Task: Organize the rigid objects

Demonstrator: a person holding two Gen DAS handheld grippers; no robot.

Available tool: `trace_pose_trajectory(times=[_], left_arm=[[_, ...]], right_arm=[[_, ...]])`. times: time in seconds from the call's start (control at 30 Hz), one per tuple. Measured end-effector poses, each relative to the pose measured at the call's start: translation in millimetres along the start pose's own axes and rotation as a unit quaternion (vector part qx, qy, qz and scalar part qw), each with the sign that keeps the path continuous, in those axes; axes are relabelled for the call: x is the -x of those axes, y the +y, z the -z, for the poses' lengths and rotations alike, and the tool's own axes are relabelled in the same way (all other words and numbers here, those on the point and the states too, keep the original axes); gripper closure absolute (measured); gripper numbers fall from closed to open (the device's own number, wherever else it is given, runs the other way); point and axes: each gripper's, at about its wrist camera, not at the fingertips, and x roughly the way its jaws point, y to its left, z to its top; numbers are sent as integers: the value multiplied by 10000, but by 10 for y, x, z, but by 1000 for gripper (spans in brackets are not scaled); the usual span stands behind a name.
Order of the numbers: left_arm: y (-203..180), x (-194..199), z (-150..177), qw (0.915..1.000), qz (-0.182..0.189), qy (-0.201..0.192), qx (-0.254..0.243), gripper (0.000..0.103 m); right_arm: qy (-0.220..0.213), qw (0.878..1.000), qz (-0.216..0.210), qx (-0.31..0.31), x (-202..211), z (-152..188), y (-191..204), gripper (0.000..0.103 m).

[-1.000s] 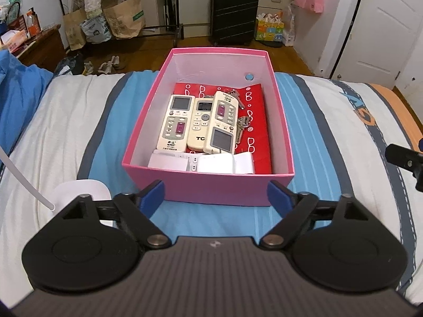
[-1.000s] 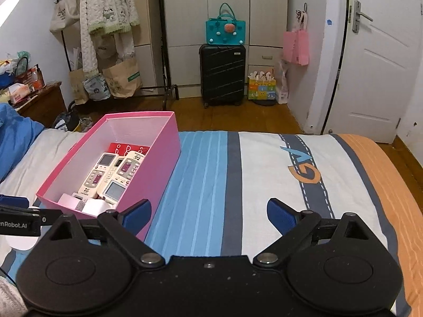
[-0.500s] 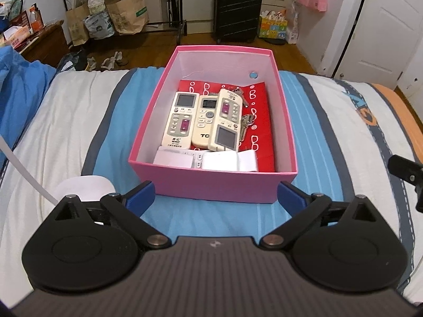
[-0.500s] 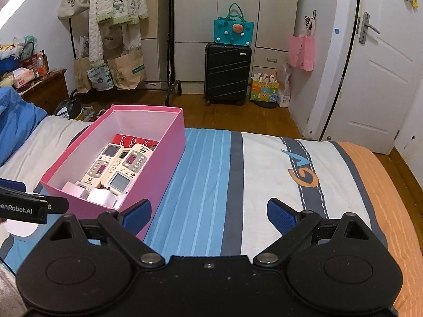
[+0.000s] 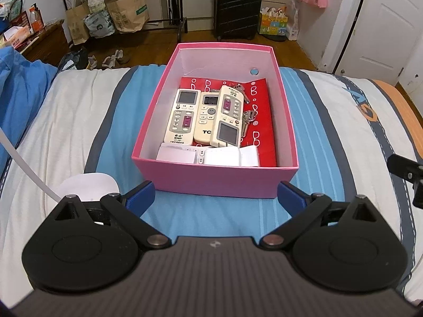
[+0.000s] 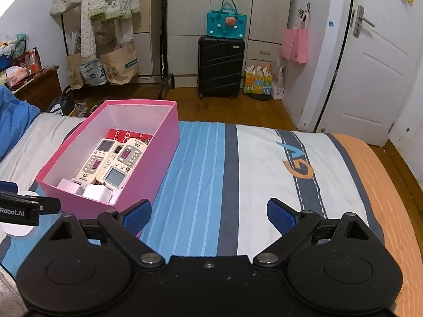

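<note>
So the bed [image 6: 264, 158] takes up most of both views, striped cover in white, blue, grey and orange, with its near end cut off behind the tools. A blue pillow or blanket [image 5: 21, 84] pokes in at 9 o'clock, only partly in frame.

The pink box [image 5: 216, 182] sits open on the blue stripes, around 12 o'clock from the left gripper [image 5: 215, 198] and just past its tips. From the right gripper [image 6: 208, 215] it's at roughly 10 o'clock, and the near corner is hidden behind that tool's left finger.

Inside the box, a red sheet [image 5: 261, 121] with white shapes lines the bottom, mostly covered. Three cream remotes [image 5: 206, 117] lie side by side on it; the rightmost one overlaps the middle one, so the middle label reads only "TC". Some keys [image 5: 248, 117] peek out at 3 o'clock of the remotes, half buried. White blocky things [image 5: 208, 155] sit along the near wall; can't really tell what they are, chargers maybe.

A white round thing [image 5: 87, 185] lies on the cover at about 10 o'clock of the left gripper, with a white cable running off the frame edge; the tool body hides its lower part.

Left gripper's jaws have just been opening and stand wide, nothing between them. Right gripper is spread wide too, only bedcover in the gap. Each tool shows up as a black sliver at the edge of the other's view.
</note>
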Motion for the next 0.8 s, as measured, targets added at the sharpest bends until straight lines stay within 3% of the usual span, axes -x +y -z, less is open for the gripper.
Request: trace_pose_trajectory(times=[0.8], left_arm=[[-19,-30,21,9999,-139,33,-85,3]], right_arm=[[103,9997,160,-120,-32,36,-15,7]])
